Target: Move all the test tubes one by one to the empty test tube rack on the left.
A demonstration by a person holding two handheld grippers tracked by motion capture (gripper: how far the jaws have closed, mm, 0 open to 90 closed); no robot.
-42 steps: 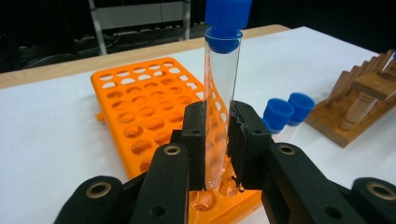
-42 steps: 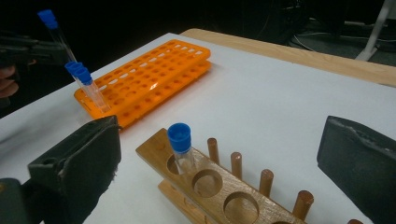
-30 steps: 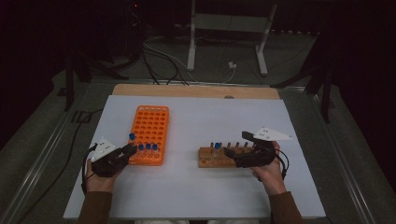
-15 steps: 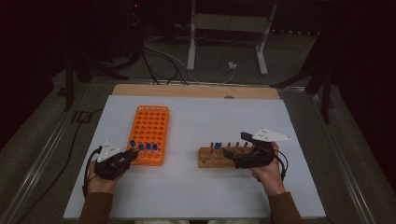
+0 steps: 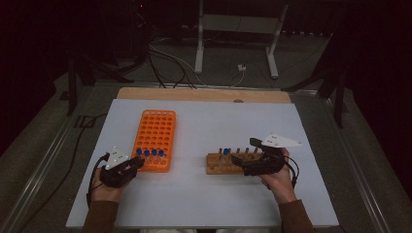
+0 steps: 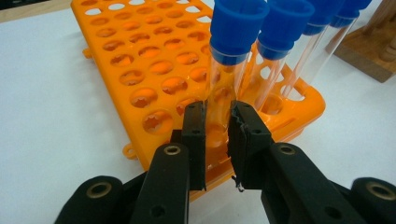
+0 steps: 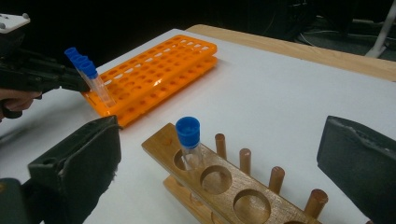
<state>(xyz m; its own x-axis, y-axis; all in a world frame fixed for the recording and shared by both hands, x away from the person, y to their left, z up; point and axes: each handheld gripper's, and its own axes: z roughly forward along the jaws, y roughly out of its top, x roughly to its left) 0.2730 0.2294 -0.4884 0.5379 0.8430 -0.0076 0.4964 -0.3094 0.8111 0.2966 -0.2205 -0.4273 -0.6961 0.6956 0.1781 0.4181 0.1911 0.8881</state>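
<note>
**Left gripper pinches a blue-capped tube in the orange rack**

No words or labels can be read on anything here.

At the lower left of the high view, the left gripper (image 5: pixel 138 163) points at the near end of the orange rack (image 5: pixel 156 131). In the left gripper view, its two black jaws are squeezed tight on the clear glass of one tube (image 6: pixel 229 70). That tube has a fat blue cap and a see-through body, and it stands in a hole at the rack's near edge. Four blue-capped tubes stand in a row there. The rack is flat, with many round holes, and most are bare.

Right of the middle sits one wooden stand (image 5: pixel 224 163) on the white table (image 5: pixel 214 204). One more blue-capped tube (image 7: pixel 189 140) stands in its end hole, with small wooden pegs behind the holes.

At the lower right, the right gripper (image 5: pixel 242 155) is at the stand. In the right gripper view its jaws are wide apart, with nothing held.
</note>
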